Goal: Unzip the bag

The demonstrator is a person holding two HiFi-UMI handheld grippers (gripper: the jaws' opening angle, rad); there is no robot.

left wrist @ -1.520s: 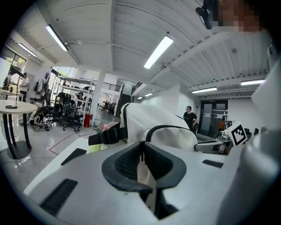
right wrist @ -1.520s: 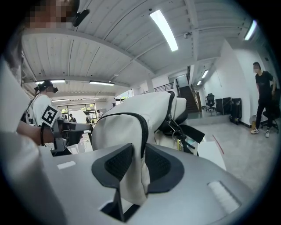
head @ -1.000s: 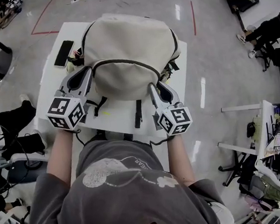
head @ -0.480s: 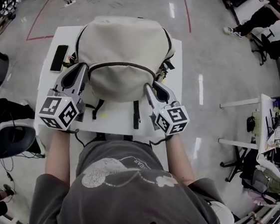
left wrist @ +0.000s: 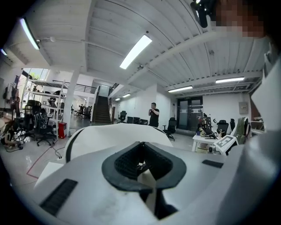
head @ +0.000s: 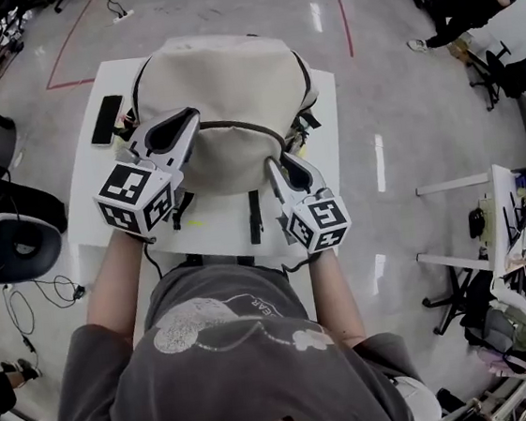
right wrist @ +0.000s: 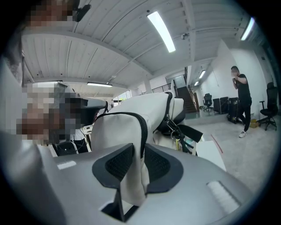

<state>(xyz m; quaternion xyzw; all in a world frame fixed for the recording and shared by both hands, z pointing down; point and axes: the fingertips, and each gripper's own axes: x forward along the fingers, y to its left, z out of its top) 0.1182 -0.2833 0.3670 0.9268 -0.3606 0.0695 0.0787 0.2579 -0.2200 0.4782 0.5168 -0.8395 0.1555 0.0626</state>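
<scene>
Count:
- 1 beige backpack (head: 220, 78), with 1 dark zipper (head: 244, 127) across it
- 1 white table (head: 223, 228)
- 1 black phone (head: 106, 120)
- 2 handheld grippers: left gripper (head: 184, 122), right gripper (head: 275, 164)
- 2 marker cubes, one per gripper: left cube (head: 135, 199), right cube (head: 319, 225)
- 2 people: operator (head: 234, 369), bystander (head: 466, 2)

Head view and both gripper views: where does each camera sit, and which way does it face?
Head view: on the head, steeply down at the bag on the table; shows torso, forearms, left gripper, right gripper.
Left gripper view: on that gripper, facing across the bag; jaws shut on a tab.
Right gripper view: likewise; jaws pinch bag fabric.
Shared: the bag, a standing person.
</scene>
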